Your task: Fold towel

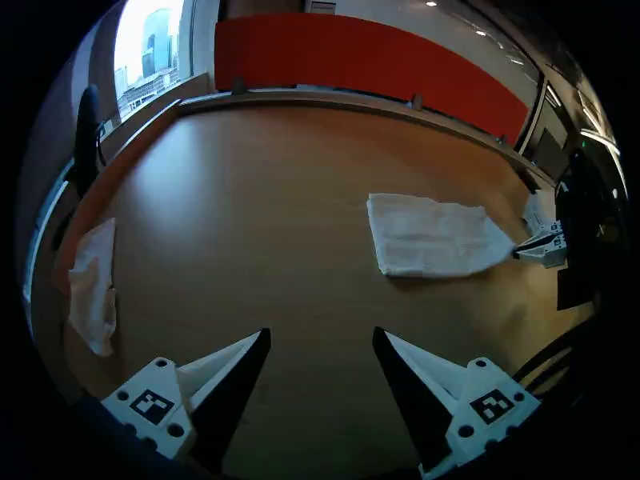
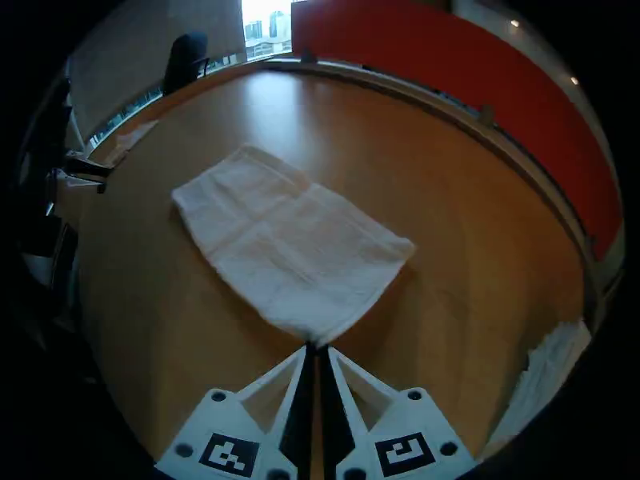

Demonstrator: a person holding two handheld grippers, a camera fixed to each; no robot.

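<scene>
The right gripper [image 2: 314, 349] has its fingers pressed together on the near corner of the towel [image 2: 288, 248], which lies flat and part-folded in the middle of the desk [image 1: 264, 200]. It is a thin pinch, so the corner could slip out on a quick lift, or only the top layer might rise and spoil the fold. The left gripper [image 1: 320, 333] hovers wide open, holding nothing, well apart from the towel. Bare wood surrounds the towel; a second cloth [image 1: 92, 284] lies by one edge, well off any fold path.
</scene>
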